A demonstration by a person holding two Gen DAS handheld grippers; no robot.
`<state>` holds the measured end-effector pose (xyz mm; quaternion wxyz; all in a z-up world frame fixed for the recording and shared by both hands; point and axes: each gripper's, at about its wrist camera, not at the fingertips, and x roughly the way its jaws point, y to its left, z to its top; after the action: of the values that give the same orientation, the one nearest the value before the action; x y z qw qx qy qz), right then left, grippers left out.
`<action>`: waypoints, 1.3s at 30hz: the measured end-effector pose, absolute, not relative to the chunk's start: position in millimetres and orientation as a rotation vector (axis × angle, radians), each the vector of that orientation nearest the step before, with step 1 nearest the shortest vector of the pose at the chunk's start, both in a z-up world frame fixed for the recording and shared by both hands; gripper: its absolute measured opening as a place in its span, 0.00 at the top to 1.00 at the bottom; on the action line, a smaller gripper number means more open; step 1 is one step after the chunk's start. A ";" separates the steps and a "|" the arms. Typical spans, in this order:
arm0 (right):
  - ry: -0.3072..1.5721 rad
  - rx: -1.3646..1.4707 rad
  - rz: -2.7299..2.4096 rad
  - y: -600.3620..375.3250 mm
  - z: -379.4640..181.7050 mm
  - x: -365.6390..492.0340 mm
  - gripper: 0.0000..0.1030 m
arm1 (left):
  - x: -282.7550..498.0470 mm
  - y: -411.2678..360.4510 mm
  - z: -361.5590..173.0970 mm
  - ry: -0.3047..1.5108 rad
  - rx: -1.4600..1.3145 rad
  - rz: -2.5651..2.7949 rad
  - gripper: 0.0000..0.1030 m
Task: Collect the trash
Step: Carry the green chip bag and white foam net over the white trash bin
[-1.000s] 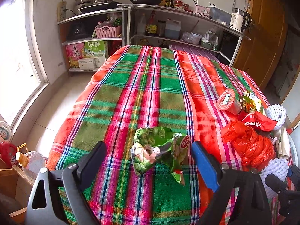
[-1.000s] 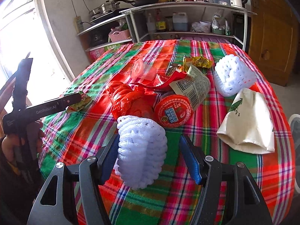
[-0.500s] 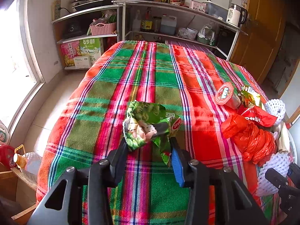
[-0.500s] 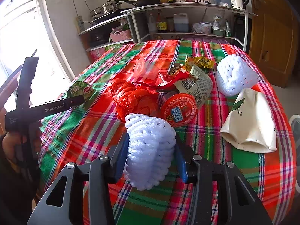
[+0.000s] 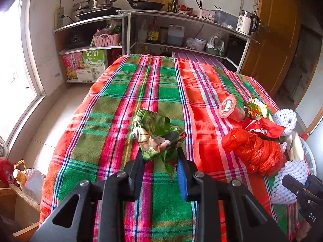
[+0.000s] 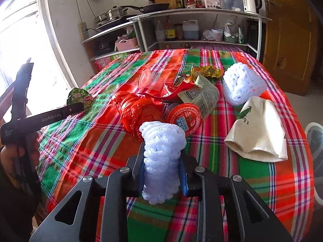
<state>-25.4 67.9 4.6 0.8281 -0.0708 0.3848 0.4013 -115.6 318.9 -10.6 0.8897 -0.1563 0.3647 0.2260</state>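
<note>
Between the left tool [image 5: 160, 161] tips sits the green wrapper [image 5: 157, 136], pinched.

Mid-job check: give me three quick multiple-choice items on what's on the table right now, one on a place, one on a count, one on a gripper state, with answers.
1. Where does the cream cloth bag lie?
A. on the shelf
B. on the tablecloth, right of the trash pile
C. on the floor by the window

2. How many white foam nets show in the right wrist view?
A. one
B. two
C. four

3. What is the left gripper doing?
A. pinching the green snack wrapper
B. standing open over bare cloth
C. gripping the red plastic bag

Answers:
1. B, it rests on the plaid tablecloth beside the pile.
2. B, one foam net sits in the right gripper, another foam net lies farther back.
3. A, its jaws have just been closing and now press the wrapper's sides.
</note>
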 end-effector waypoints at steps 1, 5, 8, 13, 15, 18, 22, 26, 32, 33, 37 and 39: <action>0.812 -0.150 0.850 67.1 5.3 -25.7 0.74 | -117.3 317.1 -9.9 0.755 -0.326 0.465 0.70; 0.789 -0.142 0.837 61.0 11.8 -26.1 0.74 | -118.5 302.6 1.6 0.734 -0.299 0.438 0.70; 0.769 -0.130 0.827 53.2 16.1 -27.7 0.74 | -119.3 289.4 12.4 0.707 -0.285 0.405 0.70; 0.741 -0.101 0.788 35.4 23.6 -26.5 0.74 | -112.4 266.5 25.8 0.685 -0.248 0.347 0.70; 0.734 -0.086 0.768 26.4 26.6 -23.8 0.74 | -106.2 257.0 31.4 0.675 -0.239 0.321 0.70; 0.727 -0.067 0.731 13.1 30.2 -18.7 0.74 | -96.0 241.7 38.0 0.664 -0.221 0.277 0.70; 0.713 -0.041 0.675 -8.3 35.2 -12.1 0.74 | -78.5 216.8 43.7 0.656 -0.190 0.209 0.70; 0.703 -0.016 0.615 -31.9 38.7 -3.3 0.74 | -60.8 189.3 45.8 0.654 -0.169 0.136 0.70; 0.694 0.007 0.534 -65.7 42.9 8.4 0.74 | -29.7 150.9 47.4 0.666 -0.140 0.035 0.70; 0.693 0.009 0.521 -71.1 43.5 10.5 0.74 | -24.7 145.4 47.5 0.669 -0.139 0.023 0.70; 0.688 0.021 0.464 -96.5 44.6 17.3 0.74 | -5.5 119.1 48.6 0.678 -0.120 -0.039 0.70; 0.688 0.032 0.433 -110.1 46.1 22.2 0.74 | 3.3 107.1 48.6 0.684 -0.107 -0.067 0.70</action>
<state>22.2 -110.1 46.1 0.9184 0.0154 0.3347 0.2105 3.3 107.1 48.6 0.9402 -0.0525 0.3350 -0.0326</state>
